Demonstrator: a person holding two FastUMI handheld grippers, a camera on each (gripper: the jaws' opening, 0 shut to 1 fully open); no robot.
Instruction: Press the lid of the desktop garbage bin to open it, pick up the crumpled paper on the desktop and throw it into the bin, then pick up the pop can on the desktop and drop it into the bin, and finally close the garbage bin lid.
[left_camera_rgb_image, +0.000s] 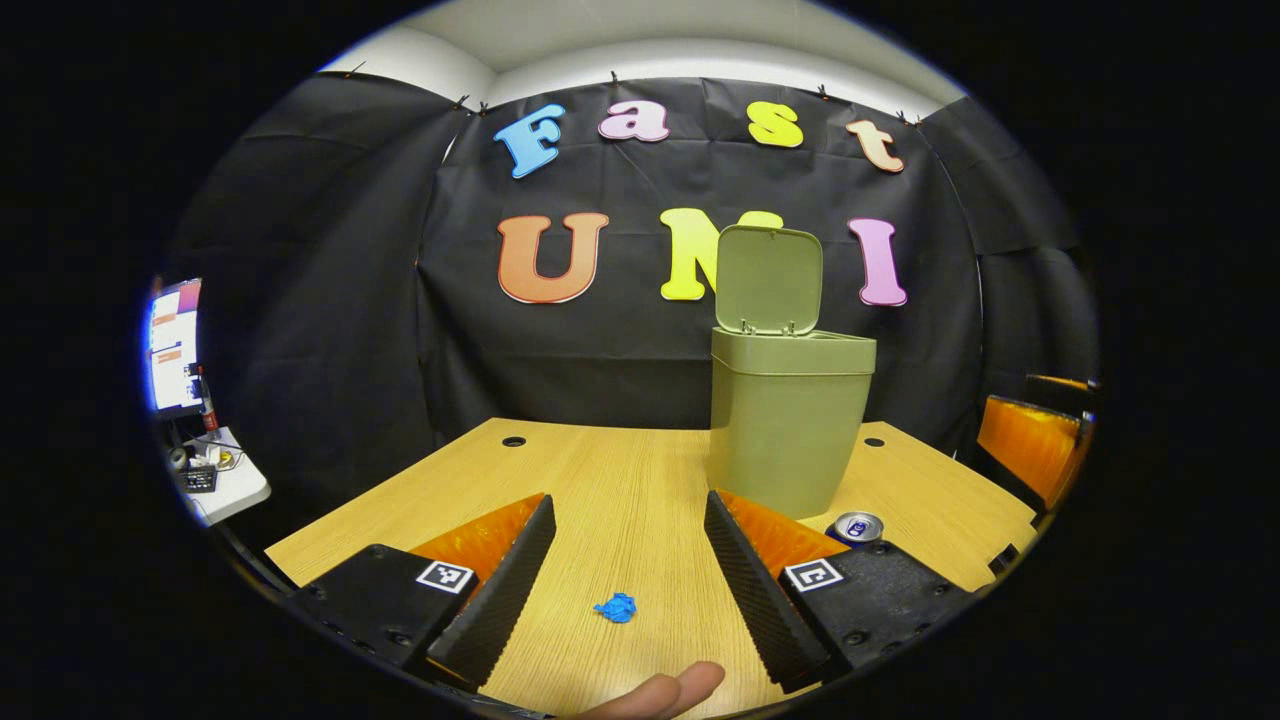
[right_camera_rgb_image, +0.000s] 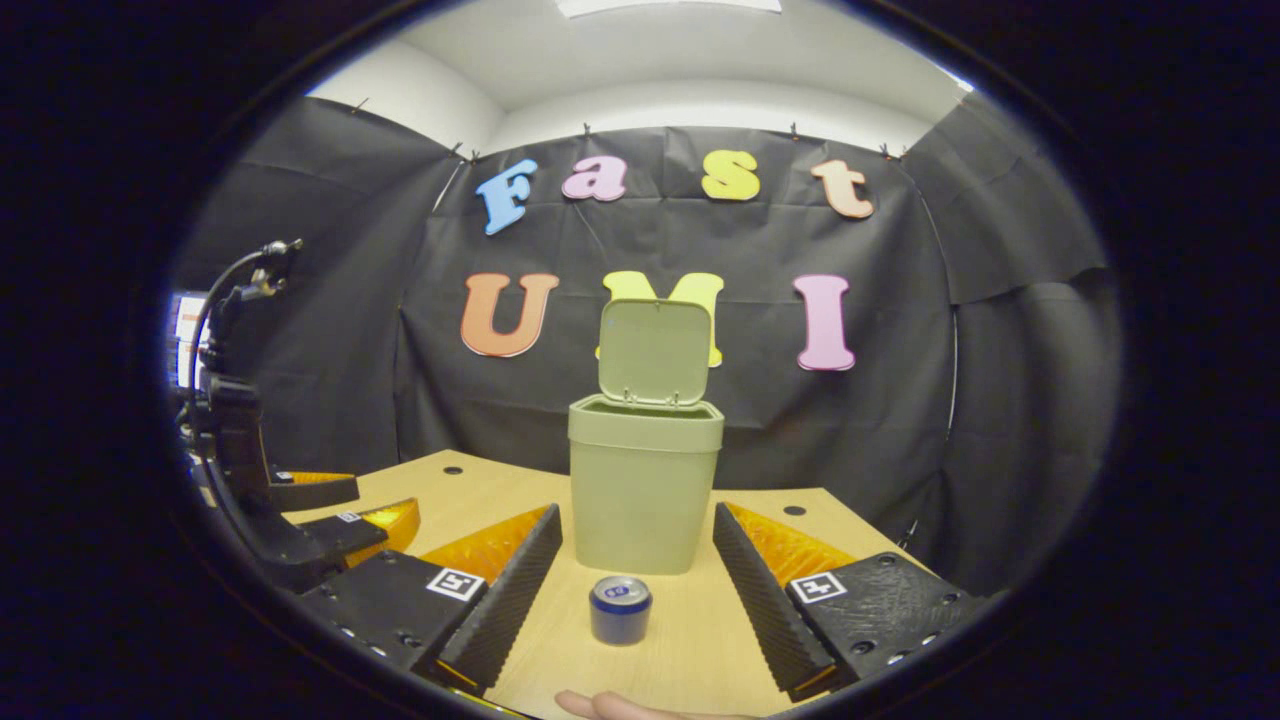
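Bin (left_camera_rgb_image: 785, 430) lid (left_camera_rgb_image: 768, 280) stands open; both grippers, left (left_camera_rgb_image: 625, 575) and right (right_camera_rgb_image: 637, 580), spread apart, paper (left_camera_rgb_image: 615, 607) and can (right_camera_rgb_image: 620, 608) at 12 o'clock.

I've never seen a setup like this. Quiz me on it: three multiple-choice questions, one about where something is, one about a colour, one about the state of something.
1. Where is the pop can?
A. Inside the bin
B. Standing on the table in front of the bin
C. Held by a gripper

2. What colour is the crumpled paper?
A. Blue
B. White
C. Red

3. How is the garbage bin lid?
A. Shut flat
B. Lying on the table
C. Flipped up, open

Answers:
1 B: it stands upright on the wooden table, before the garbage bin.
2 A: a small blue wad between the left gripper fingers.
3 C: it stands upright behind the bin's opening.
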